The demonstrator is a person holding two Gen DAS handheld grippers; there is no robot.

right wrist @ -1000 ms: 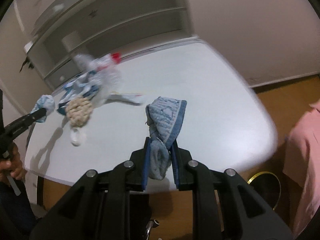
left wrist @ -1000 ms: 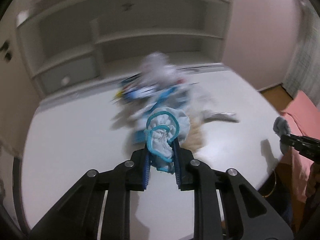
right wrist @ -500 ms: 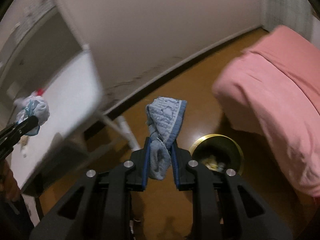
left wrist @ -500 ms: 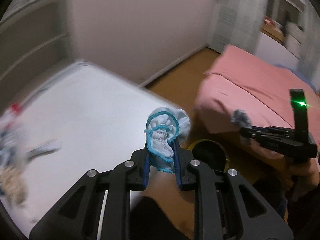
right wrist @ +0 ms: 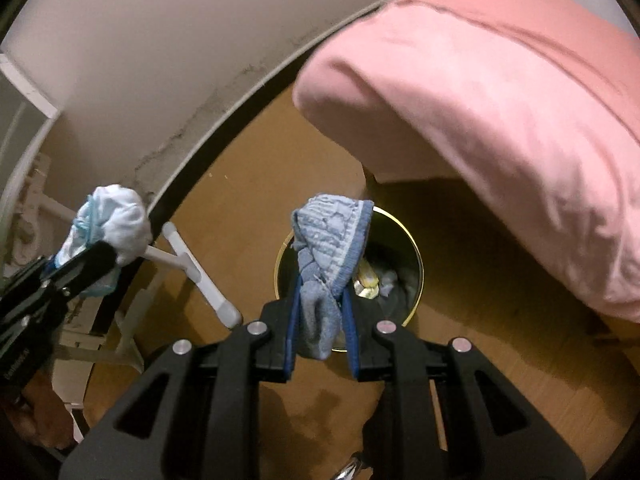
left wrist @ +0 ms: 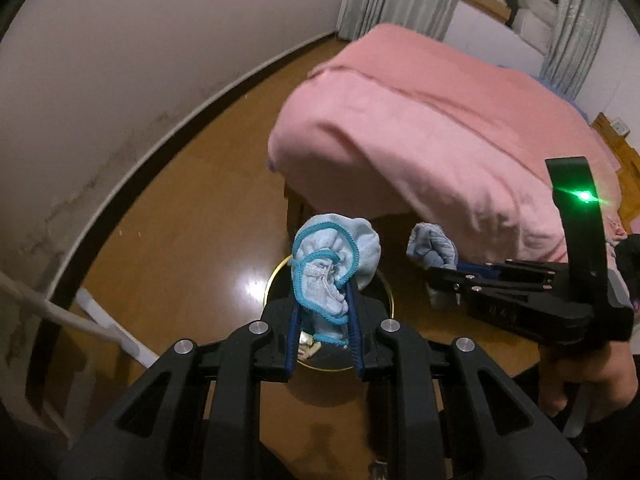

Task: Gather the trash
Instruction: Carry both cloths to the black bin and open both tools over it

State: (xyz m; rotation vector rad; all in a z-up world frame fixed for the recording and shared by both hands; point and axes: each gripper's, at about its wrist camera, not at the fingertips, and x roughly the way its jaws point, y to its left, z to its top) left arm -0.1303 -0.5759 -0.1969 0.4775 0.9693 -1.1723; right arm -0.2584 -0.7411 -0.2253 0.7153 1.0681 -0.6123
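Observation:
My left gripper is shut on a crumpled pale blue cloth with teal trim and holds it above a round gold-rimmed trash bin on the floor. My right gripper is shut on a grey-blue knitted cloth above the same bin, which holds some trash. The right gripper and its cloth show at the right of the left wrist view. The left gripper's cloth shows at the left of the right wrist view.
A bed with a pink cover stands just beyond the bin. A white table leg frame is on the left. Brown wooden floor runs to a pale wall with a dark skirting.
Both grippers have swung away from the white table and down over the trash bin, each holding its cloth. The bin now sits directly under both grippers.

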